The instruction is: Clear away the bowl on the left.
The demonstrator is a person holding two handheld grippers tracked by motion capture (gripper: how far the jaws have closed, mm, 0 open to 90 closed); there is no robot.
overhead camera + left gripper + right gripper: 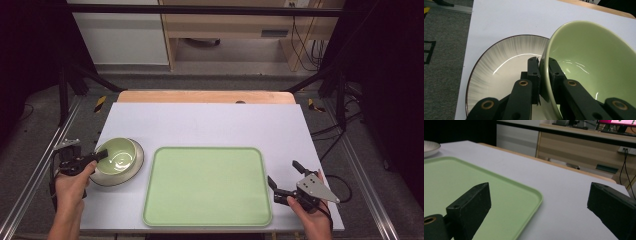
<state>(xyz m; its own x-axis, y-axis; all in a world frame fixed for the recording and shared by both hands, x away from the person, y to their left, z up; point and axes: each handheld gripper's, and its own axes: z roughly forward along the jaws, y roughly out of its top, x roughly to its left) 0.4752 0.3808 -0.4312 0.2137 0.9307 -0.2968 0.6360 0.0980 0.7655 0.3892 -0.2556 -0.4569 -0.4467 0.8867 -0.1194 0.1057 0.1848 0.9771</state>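
The fingers (534, 72) of our left gripper (543, 65) pinch the rim of one glossy green ceramic bowl (596, 62) tilted on one round streak-edged plate (489, 67), while our right gripper (539, 202) gapes wide, holding nothing, beside one flat rectangular light-green tray (207, 185) on the white table (210, 125).
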